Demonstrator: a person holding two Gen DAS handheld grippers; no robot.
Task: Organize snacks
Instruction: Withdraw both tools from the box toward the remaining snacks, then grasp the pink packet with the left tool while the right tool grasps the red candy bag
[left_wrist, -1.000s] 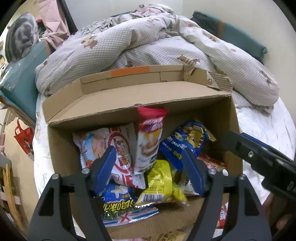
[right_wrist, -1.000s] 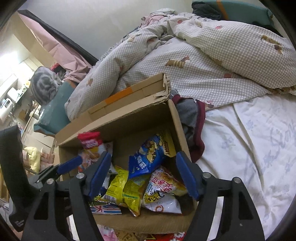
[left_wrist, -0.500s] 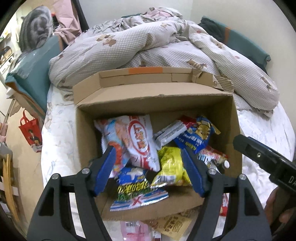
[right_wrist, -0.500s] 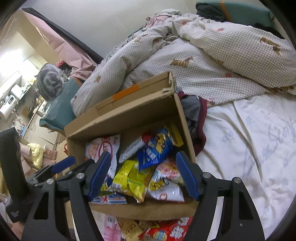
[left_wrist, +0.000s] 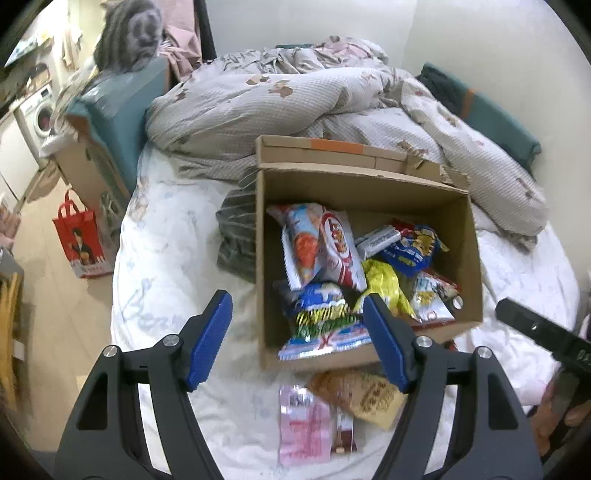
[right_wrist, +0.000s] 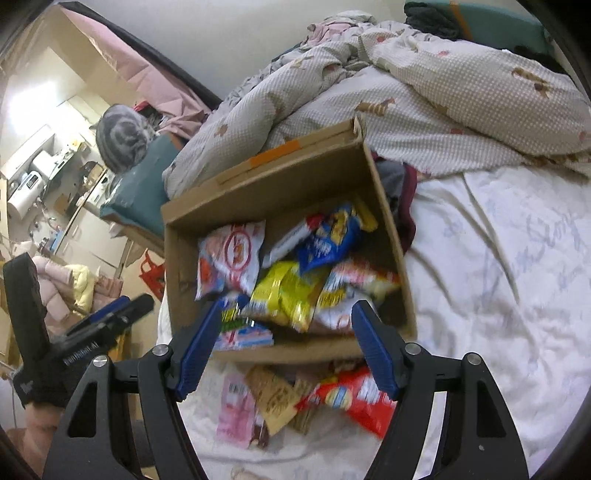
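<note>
**Snacks in the box, both pairs of fingers empty**

On the bed, we see the cardboard box standing open with snack packets piled loosely inside it: a white and red bag leaning on the left wall, a yellow bag in the middle, a blue bag toward the far right. More snacks lie outside the box on the white sheet, just in front of its near wall: a pink packet, a tan packet and, in the right wrist view, a red bag.

We hold the left gripper above the bed with its blue fingers spread apart and nothing between them; the box's near left corner shows in the gap, and the pink and tan packets lie below it. Our right gripper also stands with its fingers wide and empty, framing the near wall of the box, the loose packets just beneath.

Behind the box a rumpled checked duvet is heaped up. Left of the bed a red bag stands on the floor.
</note>
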